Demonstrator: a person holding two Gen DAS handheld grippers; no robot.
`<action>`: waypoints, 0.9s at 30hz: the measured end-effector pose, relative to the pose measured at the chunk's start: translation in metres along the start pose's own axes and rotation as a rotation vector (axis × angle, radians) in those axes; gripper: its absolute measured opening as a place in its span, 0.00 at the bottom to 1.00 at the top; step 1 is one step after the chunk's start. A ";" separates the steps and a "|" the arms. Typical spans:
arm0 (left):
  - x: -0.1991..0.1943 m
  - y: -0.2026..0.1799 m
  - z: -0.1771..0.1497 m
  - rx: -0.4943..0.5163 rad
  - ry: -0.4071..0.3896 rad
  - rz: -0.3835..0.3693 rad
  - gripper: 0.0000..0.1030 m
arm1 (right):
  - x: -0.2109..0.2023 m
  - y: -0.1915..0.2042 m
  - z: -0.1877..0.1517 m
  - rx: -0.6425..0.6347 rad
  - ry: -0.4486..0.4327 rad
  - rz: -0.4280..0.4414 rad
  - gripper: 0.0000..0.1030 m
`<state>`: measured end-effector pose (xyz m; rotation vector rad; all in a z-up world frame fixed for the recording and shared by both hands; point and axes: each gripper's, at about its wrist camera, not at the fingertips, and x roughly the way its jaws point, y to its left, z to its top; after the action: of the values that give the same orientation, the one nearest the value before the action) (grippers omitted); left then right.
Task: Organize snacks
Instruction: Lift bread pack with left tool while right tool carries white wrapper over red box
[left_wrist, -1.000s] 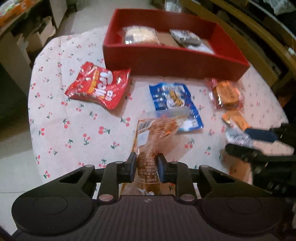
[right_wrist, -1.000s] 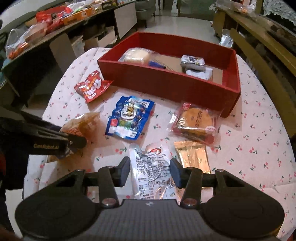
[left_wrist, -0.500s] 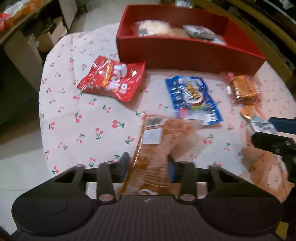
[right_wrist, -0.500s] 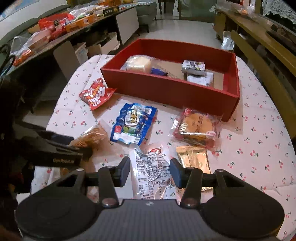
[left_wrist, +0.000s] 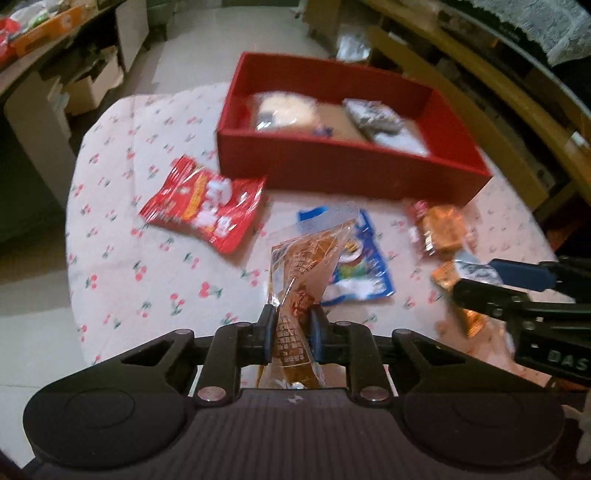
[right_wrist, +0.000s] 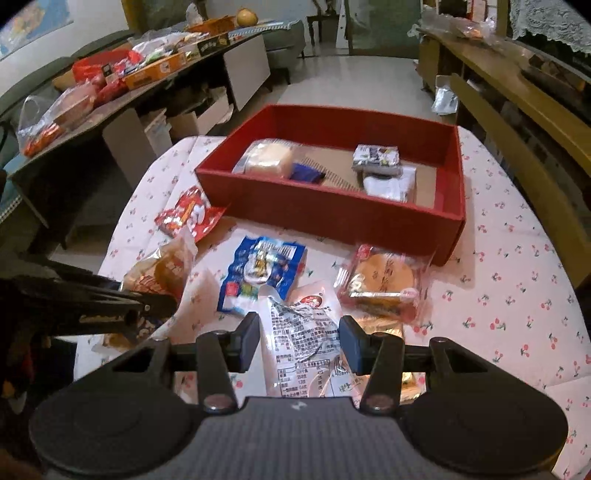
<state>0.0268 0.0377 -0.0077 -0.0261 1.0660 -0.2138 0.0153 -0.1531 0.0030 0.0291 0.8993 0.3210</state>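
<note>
left wrist view: my left gripper (left_wrist: 289, 329) pinches the orange snack packet (left_wrist: 300, 273), lifted above the cherry tablecloth (left_wrist: 122, 258). my right gripper (right_wrist: 298, 341) is spread wide around the white packet (right_wrist: 306, 332).

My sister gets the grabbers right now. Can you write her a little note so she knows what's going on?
Left tool: shut on the clear orange-brown snack packet, lifted off the cherry-print tablecloth.
Right tool: open, around the white printed packet, not squeezing.
Done: a pale bun pack and a few small packets lie in the red box.
Left: red bag, blue bag, round cake pack, gold packet, plus the two at the tools.
</note>
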 end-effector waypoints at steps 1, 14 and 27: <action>0.000 -0.002 0.002 0.002 -0.006 -0.008 0.24 | 0.000 -0.001 0.002 0.004 -0.004 -0.003 0.57; -0.002 -0.025 0.047 0.008 -0.095 -0.092 0.25 | 0.009 -0.010 0.037 0.026 -0.049 -0.019 0.57; 0.012 -0.041 0.103 0.014 -0.161 -0.096 0.25 | 0.017 -0.040 0.094 0.103 -0.133 -0.050 0.57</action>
<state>0.1152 -0.0134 0.0374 -0.0811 0.9033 -0.3014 0.1082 -0.1764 0.0426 0.1213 0.7826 0.2237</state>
